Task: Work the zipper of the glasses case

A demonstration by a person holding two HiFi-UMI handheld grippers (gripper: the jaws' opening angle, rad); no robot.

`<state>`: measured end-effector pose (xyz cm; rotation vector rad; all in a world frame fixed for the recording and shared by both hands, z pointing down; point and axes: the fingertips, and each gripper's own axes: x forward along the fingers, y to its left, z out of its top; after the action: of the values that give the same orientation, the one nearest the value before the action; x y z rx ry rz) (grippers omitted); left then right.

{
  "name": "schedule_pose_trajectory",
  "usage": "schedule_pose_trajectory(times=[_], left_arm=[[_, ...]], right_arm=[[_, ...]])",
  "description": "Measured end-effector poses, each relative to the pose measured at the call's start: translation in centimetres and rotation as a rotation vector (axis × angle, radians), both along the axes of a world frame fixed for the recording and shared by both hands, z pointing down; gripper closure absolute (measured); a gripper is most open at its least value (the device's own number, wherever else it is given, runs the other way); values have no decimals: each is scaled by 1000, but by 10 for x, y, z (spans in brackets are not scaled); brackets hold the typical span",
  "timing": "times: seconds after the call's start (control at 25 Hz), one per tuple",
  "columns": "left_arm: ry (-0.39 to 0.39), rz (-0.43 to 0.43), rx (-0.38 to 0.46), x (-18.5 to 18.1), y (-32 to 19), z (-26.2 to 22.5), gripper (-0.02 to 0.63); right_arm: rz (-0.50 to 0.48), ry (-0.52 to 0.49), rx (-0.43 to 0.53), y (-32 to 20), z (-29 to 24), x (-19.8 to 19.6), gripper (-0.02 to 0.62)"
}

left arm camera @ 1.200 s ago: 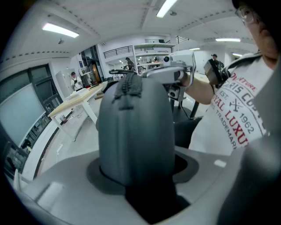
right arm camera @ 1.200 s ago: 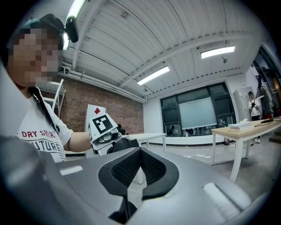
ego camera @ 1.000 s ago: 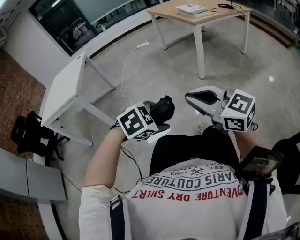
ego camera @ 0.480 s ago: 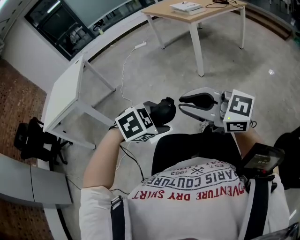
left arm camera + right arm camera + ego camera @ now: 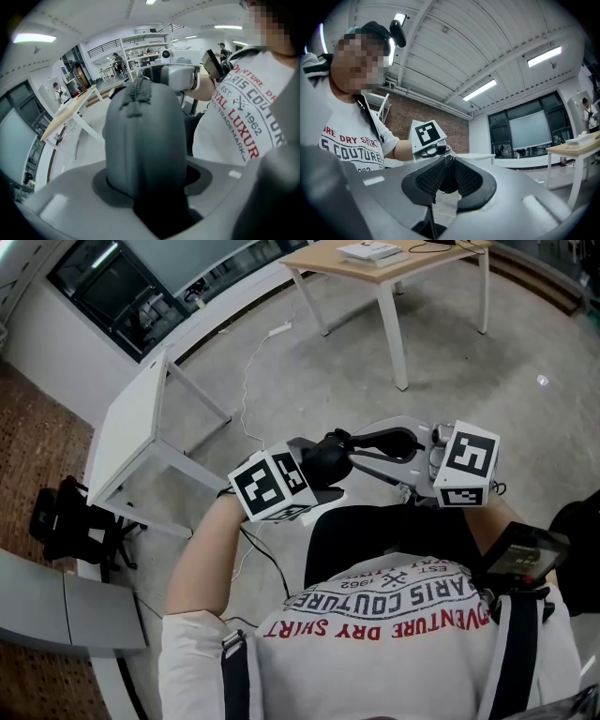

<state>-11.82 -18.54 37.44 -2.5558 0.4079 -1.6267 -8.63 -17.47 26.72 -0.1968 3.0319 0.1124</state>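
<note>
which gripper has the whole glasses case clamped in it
The left gripper: the dark grey glasses case fills its fingers; the right gripper only pinches at its zipper.

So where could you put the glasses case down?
The white table's top, left of the person, looks all bare. The concrete floor between it and the wooden table is open too, apart from a white cable. The wooden table's far end is crowded with papers and a black cord.

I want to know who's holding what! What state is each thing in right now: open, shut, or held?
Glasses case: held up in the air.
Zipper: looks zipped shut.
Left gripper: jaws shut on the case.
Right gripper: jaws shut on the case's zipper end.
</note>
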Motion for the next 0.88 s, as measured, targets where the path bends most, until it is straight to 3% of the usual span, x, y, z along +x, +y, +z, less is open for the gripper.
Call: schedule_pose_trajectory(times=[0.12, 0.88], left_arm=[[-6, 2, -2, -1, 0, 1, 356], [-36, 110, -54, -6, 16, 11, 356]], right_arm=[[16, 2, -4, -4, 1, 1, 561], [-80, 89, 40, 10, 9, -2, 572]])
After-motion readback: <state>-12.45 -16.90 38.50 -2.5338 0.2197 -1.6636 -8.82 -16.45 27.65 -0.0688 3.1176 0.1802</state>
